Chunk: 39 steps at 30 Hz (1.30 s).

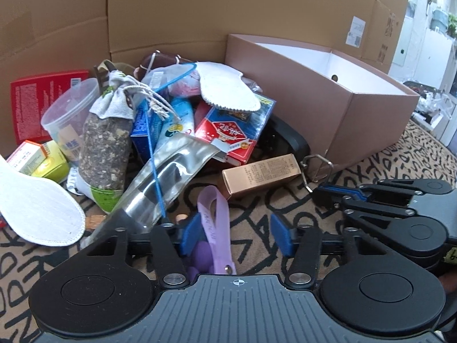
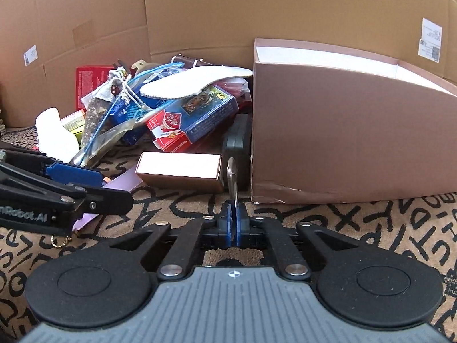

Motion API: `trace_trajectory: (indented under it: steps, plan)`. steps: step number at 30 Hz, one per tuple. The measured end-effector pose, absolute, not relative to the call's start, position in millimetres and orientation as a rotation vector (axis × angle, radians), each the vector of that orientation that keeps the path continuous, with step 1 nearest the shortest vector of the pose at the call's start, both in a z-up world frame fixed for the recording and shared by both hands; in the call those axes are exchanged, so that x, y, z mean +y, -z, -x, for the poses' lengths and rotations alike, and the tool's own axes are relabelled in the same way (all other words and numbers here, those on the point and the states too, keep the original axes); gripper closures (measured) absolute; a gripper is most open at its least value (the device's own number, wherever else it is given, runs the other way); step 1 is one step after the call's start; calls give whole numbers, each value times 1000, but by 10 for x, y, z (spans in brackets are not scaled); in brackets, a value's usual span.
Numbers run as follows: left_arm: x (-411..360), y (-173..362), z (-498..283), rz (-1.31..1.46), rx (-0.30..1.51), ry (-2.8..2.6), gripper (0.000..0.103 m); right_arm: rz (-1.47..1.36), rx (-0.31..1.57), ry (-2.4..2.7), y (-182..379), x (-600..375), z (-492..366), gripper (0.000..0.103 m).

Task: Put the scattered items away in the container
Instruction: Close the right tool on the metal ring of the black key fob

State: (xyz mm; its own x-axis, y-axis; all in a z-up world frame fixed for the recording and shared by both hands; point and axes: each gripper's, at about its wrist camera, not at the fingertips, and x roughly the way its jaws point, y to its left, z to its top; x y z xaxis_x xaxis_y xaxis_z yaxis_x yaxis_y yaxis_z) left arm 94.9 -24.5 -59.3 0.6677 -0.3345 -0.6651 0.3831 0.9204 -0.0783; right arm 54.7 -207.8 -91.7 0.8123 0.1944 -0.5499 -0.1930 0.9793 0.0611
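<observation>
The right hand-held gripper [image 2: 236, 223] has its blue pads pinched tight on a thin silver metal carabiner clip [image 2: 232, 178] that stands up against the front corner of the rigid pink cardboard container [image 2: 342, 143], matt outside and white inside. The left hand-held gripper [image 1: 234, 233] is half open around a soft lilac strap [image 1: 214, 223] lying on the tan, black-lettered woven cloth [image 2: 342, 228]; whether its pads press the strap is hard to tell. A glossy copper carton [image 1: 261, 173] lies just beside the container. Behind it a heaped pile half buries a white stitched felt insole [image 1: 225, 88] and a crinkled silver foil pouch [image 1: 171, 171].
</observation>
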Motion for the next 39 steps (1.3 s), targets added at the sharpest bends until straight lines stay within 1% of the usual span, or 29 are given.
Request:
trace_trajectory:
  steps: [3,5,7,12,22,30,31,33,34,38,39]
  plan:
    - [-236,580,-918,-71,742,401,53,4,578,-217,868,-2089,-482,100]
    - [-235,570,-885,-75,743,400,57,5,571,-222,834,-2095,-427,100]
    - [-239,557,-840,-80,743,404,63,5,564,-227,799,-2102,-369,100]
    - [-246,546,-703,-91,751,418,65,12,558,-227,755,-2127,-194,100]
    - [-261,462,-564,-65,745,468,65,-8,600,-169,860,-2298,36,100]
    - [-432,458,-754,-65,747,507,64,-35,601,-126,900,-2519,-77,100]
    - [-456,474,-797,-68,749,506,59,-35,602,-128,904,-2543,-93,100]
    - [-507,508,-894,-81,749,498,59,-36,605,-135,907,-2582,-132,99]
    - [-533,518,-940,-86,747,504,61,-41,606,-141,906,-2602,-152,99]
    - [-657,520,-1090,-120,732,546,60,-82,605,-173,896,-2677,-230,96]
    - [-684,516,-1115,-134,724,537,54,-86,602,-179,893,-2682,-246,96]
